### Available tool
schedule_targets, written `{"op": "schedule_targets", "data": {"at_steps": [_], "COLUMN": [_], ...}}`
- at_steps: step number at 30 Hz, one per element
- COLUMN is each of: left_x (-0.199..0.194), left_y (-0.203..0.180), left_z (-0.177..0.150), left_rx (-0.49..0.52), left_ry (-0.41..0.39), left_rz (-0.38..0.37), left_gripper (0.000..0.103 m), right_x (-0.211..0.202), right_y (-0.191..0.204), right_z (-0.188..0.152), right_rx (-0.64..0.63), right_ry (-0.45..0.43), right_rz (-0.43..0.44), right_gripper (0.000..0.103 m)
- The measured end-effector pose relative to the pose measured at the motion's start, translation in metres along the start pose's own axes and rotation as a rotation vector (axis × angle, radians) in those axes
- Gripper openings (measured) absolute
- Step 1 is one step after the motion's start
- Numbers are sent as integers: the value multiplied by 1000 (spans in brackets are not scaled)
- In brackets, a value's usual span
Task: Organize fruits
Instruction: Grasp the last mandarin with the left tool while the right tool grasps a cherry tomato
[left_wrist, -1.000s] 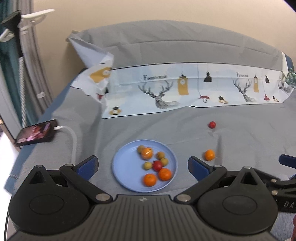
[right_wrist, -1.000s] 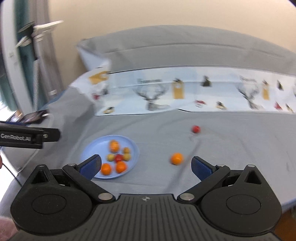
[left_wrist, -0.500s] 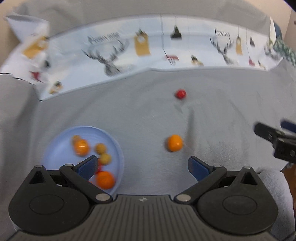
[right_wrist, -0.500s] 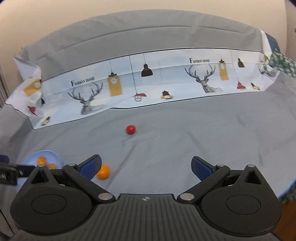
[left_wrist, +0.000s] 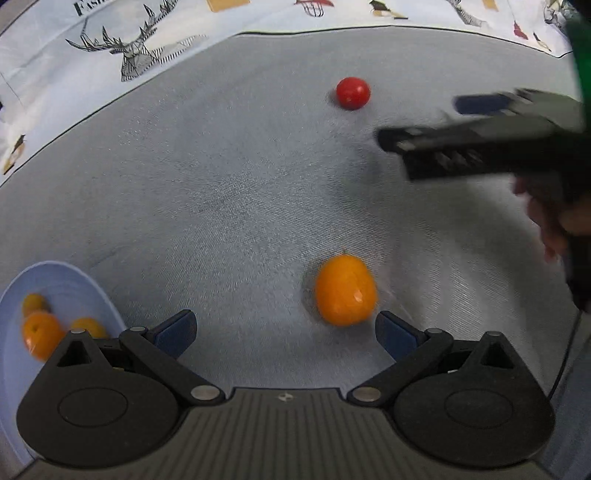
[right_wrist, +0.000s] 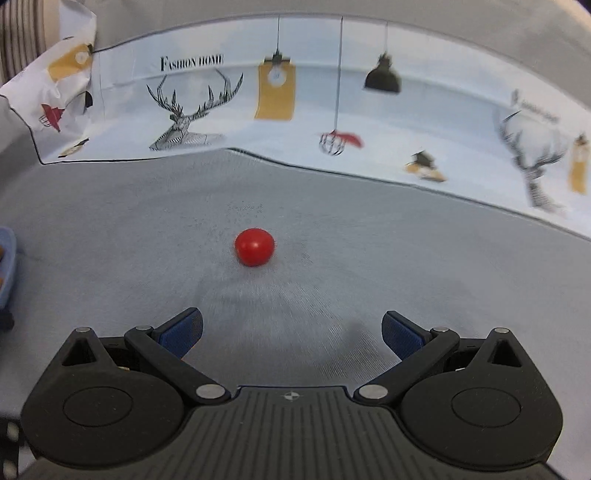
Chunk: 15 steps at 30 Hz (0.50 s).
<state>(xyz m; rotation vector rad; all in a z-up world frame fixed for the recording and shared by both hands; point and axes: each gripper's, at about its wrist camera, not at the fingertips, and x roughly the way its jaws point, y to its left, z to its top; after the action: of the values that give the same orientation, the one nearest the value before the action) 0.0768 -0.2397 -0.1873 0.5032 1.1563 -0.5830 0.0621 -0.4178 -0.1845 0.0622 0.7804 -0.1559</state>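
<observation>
An orange fruit (left_wrist: 345, 290) lies on the grey cloth (left_wrist: 221, 184) just ahead of the left gripper (left_wrist: 283, 332), toward its 1 o'clock, jaws spread wide and empty. A red fruit (right_wrist: 254, 246) sits at 12 o'clock from the right gripper (right_wrist: 291, 334), also agape. The blue plate (left_wrist: 55, 280), at the left gripper's 9 o'clock, holds several fruits.

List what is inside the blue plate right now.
In the left wrist view, the blue plate holds at least three orange fruits, blurred. The left gripper, jaws open, covers the plate's near part, so anything lying there is hidden.
</observation>
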Motion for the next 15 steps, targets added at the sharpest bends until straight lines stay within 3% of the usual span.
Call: {"op": "schedule_targets", "data": {"at_steps": [4, 6, 7, 8, 9, 10, 11, 15], "left_x": [12, 13, 10, 6, 1, -3, -5, -12], "left_y": [8, 8, 8, 6, 2, -1, -4, -2], "left_z": [3, 4, 4, 4, 3, 4, 3, 1], "left_rx": [-47, -57, -54, -44, -26, -2, 15, 6], "left_ry": [17, 0, -10, -34, -58, -73, -81, -113], "left_rz": [2, 7, 4, -7, -12, -14, -3, -22], "left_gripper": [103, 102, 93, 73, 59, 39, 38, 38], "right_x": [40, 50, 53, 54, 51, 48, 44, 33], "right_y": [5, 12, 15, 18, 20, 23, 25, 19], "right_z": [13, 17, 19, 20, 19, 19, 19, 12], "right_rx": [8, -8, -17, -22, -30, -46, -51, -1], "right_ry": [-5, -55, -70, -92, -117, -131, -123, -107], "right_rz": [27, 22, 15, 11, 16, 18, 19, 15], "right_gripper": [102, 102, 102, 95, 70, 54, 32, 32]}}
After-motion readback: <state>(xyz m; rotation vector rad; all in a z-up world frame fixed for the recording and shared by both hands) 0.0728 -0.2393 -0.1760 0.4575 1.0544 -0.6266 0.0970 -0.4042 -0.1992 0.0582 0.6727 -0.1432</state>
